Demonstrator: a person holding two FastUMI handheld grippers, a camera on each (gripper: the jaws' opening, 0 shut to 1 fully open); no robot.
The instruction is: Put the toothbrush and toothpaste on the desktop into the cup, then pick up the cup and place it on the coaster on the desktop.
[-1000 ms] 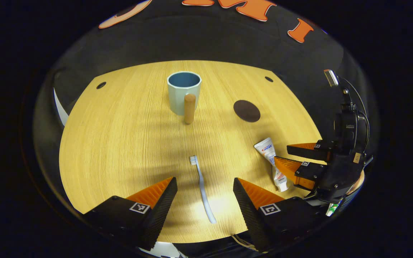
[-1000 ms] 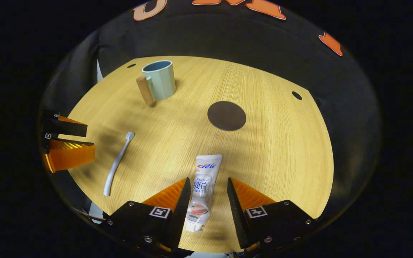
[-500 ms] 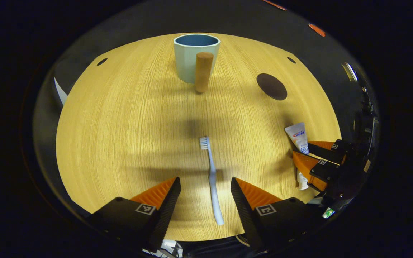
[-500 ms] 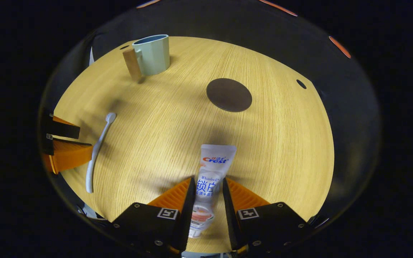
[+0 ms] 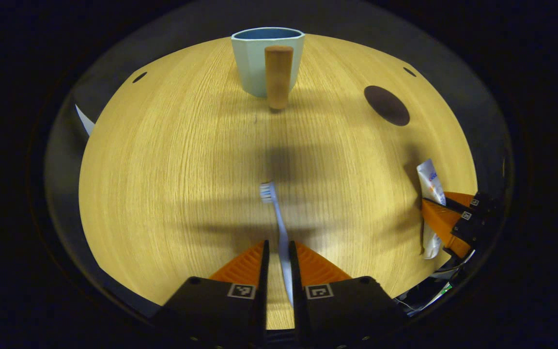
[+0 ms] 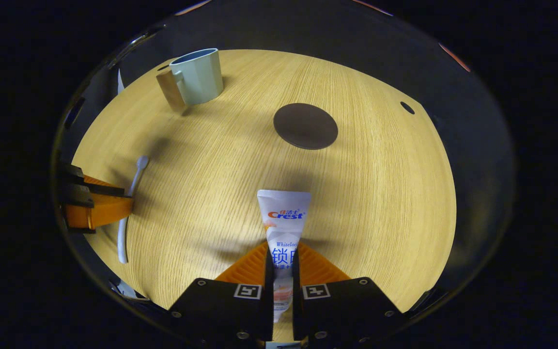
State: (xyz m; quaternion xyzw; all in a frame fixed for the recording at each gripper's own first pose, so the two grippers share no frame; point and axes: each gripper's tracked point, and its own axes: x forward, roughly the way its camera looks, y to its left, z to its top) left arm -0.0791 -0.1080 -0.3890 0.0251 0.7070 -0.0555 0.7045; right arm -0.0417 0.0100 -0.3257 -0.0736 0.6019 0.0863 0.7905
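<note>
Toothbrush (image 5: 279, 228) lies on the wooden tabletop (image 5: 162, 169), its handle running back between the fingers of the left gripper (image 5: 277, 264), which are clenched on it from both sides; the bristle head points toward the cup (image 5: 259, 58). Toothpaste (image 6: 283, 223) lies flat on the tabletop too, its lower part pinched between the fingers of the right gripper (image 6: 282, 269), with the broad crimped end sticking forward. The cup stands upright at the far side of the tabletop, its wooden handle (image 5: 278, 75) facing the left gripper view. A dark round coaster (image 6: 305, 126) rests on the tabletop to the right of the cup and well apart from it. In the left gripper view the right gripper sits at the right edge, closed around the toothpaste.
</note>
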